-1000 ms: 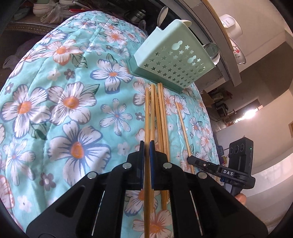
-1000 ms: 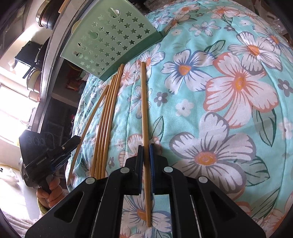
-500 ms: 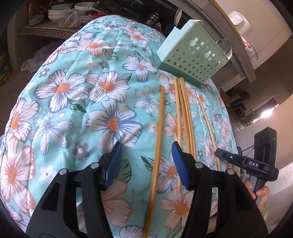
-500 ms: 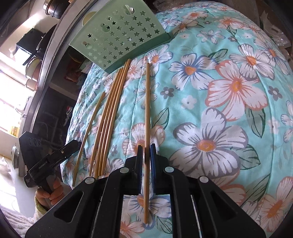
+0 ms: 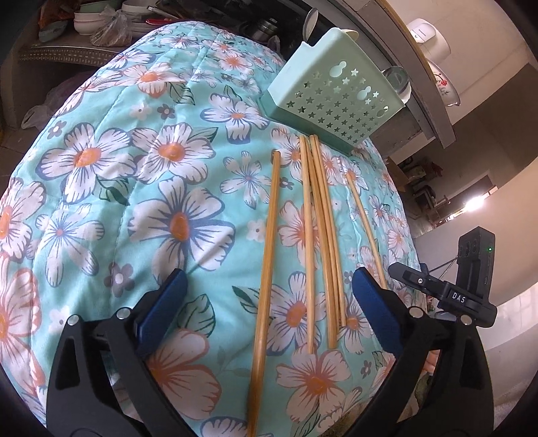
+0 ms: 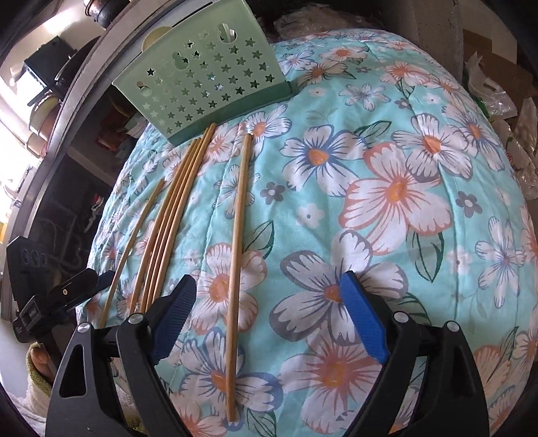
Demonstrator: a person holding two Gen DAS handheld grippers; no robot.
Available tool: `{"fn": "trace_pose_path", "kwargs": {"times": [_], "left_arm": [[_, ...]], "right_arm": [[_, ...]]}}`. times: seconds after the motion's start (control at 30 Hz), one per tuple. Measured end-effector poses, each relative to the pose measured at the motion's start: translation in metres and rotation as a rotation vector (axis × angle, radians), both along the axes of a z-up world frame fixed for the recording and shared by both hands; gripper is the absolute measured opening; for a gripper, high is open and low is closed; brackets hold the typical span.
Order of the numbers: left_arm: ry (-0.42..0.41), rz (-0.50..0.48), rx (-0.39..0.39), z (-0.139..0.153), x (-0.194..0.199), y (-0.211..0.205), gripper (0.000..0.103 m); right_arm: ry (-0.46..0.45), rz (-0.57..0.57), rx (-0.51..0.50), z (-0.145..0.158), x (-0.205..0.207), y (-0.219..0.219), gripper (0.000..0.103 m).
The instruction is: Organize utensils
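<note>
Left claw [image 5: 269, 295]: spread wide, jaws have just been opening; blue pads clear of everything. The lone chopstick and the bundle lie on the cloth between the pads, none gripped.
Right claw [image 6: 265, 302]: spread wide, jaws have just been opening; lone chopstick lies loose between the pads, nearer the left pad, touching neither.
Lone chopstick [image 6: 237, 242]: flat on the floral quilt [image 6: 396, 201], running lengthwise away from the cameras, far tip short of the caddy.
Bundle of chopsticks [image 5: 319, 235]: several sticks side by side, touching or crossing slightly, beside the lone one; far tips just at the caddy's base.
Outer chopstick [image 5: 364, 228]: lies apart on the far side of the bundle, near the quilt's edge.
Caddy [image 5: 336, 101]: mint-green utensil holder with star cut-outs, on its side at the far end of the quilt, just beyond the chopstick tips.
Surface: quilt-covered, domed by the fisheye; whether a table is under it cannot be told.
Background: shelves with bowls [image 5: 87, 20] and pots behind the quilt.
</note>
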State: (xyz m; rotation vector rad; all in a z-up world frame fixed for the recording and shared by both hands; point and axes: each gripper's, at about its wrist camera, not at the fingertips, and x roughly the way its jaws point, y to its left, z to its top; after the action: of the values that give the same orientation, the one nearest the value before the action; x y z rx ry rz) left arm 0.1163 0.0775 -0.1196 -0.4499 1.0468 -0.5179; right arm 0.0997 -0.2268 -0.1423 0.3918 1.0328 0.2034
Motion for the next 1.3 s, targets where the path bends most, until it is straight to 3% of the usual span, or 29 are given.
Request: {"fn": "trace_pose_path", "kwargs": {"times": [0.07, 0.3, 0.83, 1.07, 1.13, 1.23, 1.3], "left_arm": [[0.009, 0.003, -0.017, -0.001, 0.001, 0.002, 0.095], [0.016, 0.004, -0.033, -0.001, 0.003, 0.005, 0.095], [-0.005, 0.001, -0.012, 0.0, 0.001, 0.002, 0.095], [-0.009, -0.005, -0.002, 0.0, 0.0, 0.001, 0.095], [-0.009, -0.007, 0.005, 0.0, 0.001, 0.0, 0.095], [-0.015, -0.018, 0.028, 0.0, 0.001, -0.003, 0.095], [-0.02, -0.02, 0.038, 0.0, 0.001, -0.004, 0.095]], "right_arm": [[-0.001, 0.017, -0.01, 0.0, -0.001, 0.002, 0.097], [-0.014, 0.045, -0.122, -0.003, -0.003, 0.018, 0.097], [-0.092, 0.052, -0.047, -0.003, -0.014, 0.005, 0.097], [-0.043, 0.085, -0.034, 0.008, -0.009, 0.006, 0.097], [-0.089, 0.099, -0.012, 0.019, -0.005, 0.008, 0.095], [-0.141, 0.105, -0.058, 0.033, 0.007, 0.016, 0.088], [-0.145, 0.104, -0.103, 0.036, 0.021, 0.021, 0.078]]}}
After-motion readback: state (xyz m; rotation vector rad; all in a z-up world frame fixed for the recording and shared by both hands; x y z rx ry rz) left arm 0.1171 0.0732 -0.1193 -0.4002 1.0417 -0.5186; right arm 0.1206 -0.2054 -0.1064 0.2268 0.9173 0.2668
